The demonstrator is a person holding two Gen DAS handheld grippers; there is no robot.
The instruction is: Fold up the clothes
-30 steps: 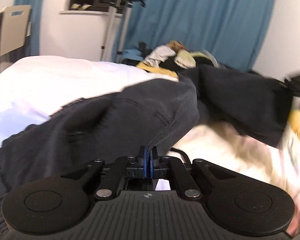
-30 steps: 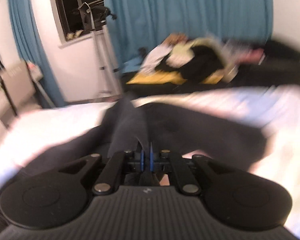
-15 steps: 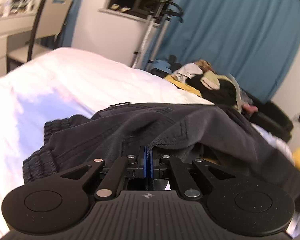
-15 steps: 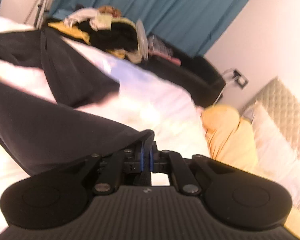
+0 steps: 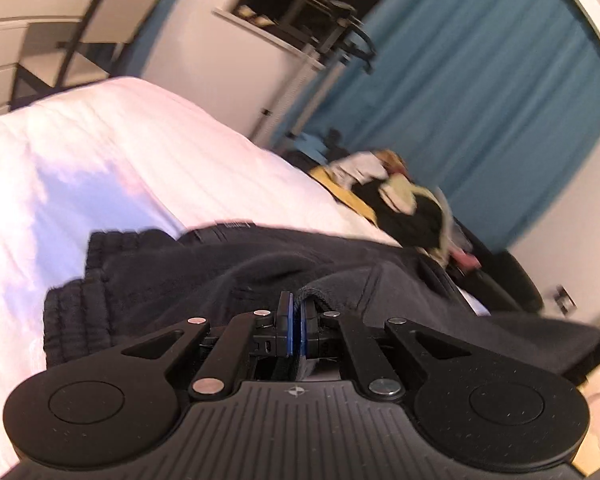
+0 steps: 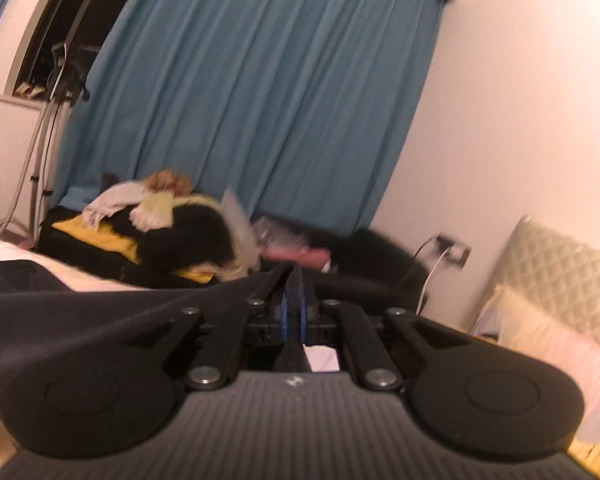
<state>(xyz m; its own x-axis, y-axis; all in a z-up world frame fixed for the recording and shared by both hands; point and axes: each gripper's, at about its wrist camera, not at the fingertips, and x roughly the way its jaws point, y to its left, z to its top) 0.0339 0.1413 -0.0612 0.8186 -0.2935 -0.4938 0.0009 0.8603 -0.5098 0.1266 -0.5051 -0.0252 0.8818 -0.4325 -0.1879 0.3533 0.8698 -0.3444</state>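
Note:
Dark trousers [image 5: 228,276] with a ribbed elastic waistband [image 5: 72,312] lie spread over the white bed [image 5: 112,152]. My left gripper [image 5: 296,304] is shut on a folded edge of the trousers near their middle. In the right wrist view my right gripper [image 6: 294,300] is shut on another edge of the same trousers [image 6: 112,312], whose cloth stretches taut to the left from the jaws, lifted above the bed.
A pile of mixed clothes [image 6: 168,216] lies on a dark sofa [image 6: 372,264] before blue curtains [image 6: 260,92]. A chair [image 5: 112,28] and desk stand far left. A pillow [image 6: 548,344] and quilted headboard [image 6: 560,268] lie at right.
My right gripper has swung up and levelled, pulling the trouser cloth taut. My left gripper has tilted and kept its hold; the trousers now lie flatter on the bed.

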